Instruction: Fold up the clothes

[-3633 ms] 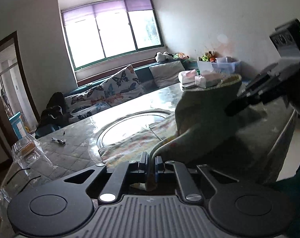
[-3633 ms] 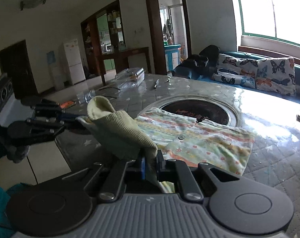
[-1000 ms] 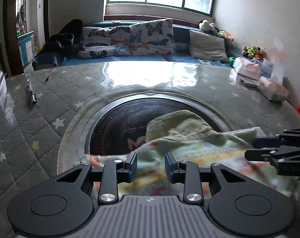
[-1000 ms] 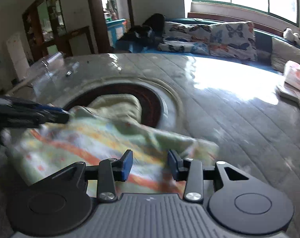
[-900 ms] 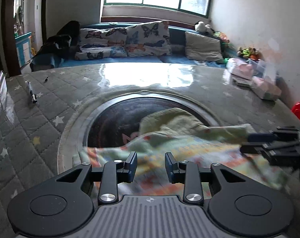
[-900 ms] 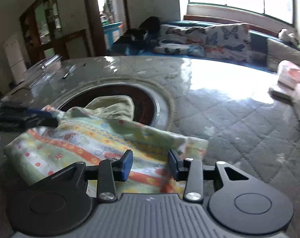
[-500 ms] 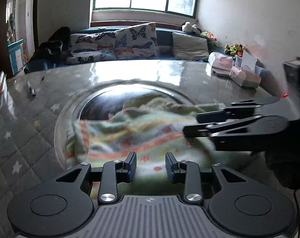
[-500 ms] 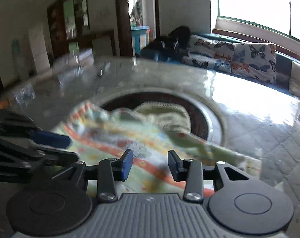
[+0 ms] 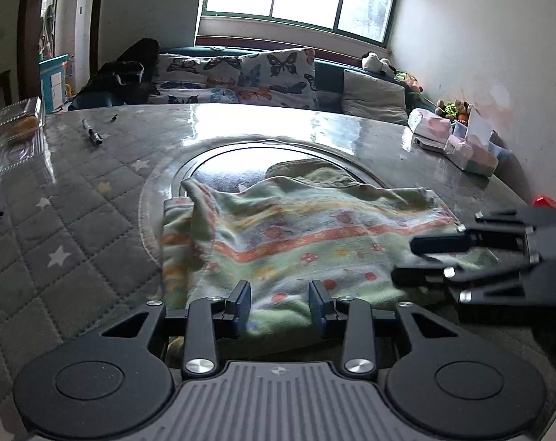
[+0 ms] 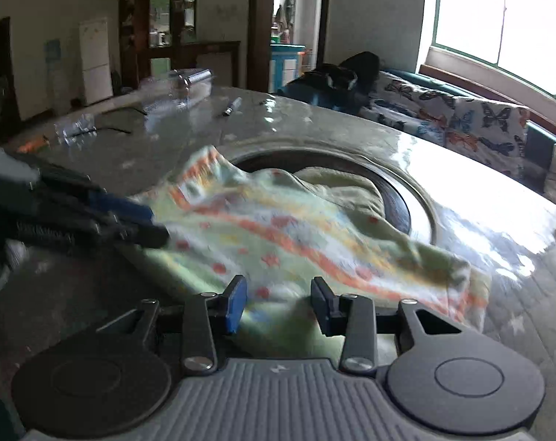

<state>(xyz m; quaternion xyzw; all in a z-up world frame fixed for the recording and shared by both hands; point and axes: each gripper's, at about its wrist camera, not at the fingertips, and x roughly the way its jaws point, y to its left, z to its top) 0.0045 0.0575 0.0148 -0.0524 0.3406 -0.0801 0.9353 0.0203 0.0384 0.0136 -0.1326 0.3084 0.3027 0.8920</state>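
Note:
A pale green garment with orange stripes and red prints lies rumpled on the table, its far part over the round glass inset. It also shows in the right wrist view. My left gripper is open and empty over the garment's near edge. My right gripper is open and empty over the near edge too. The right gripper shows at the right of the left wrist view, and the left gripper at the left of the right wrist view.
A quilted star-pattern cloth covers the table. A pen and a clear plastic box lie at the far left, tissue packs at the far right. A sofa with butterfly cushions stands behind.
Both grippers held the garment up 3.6 s ago; it now lies on the table and both are open. Over the last second both pulled back toward the near edge.

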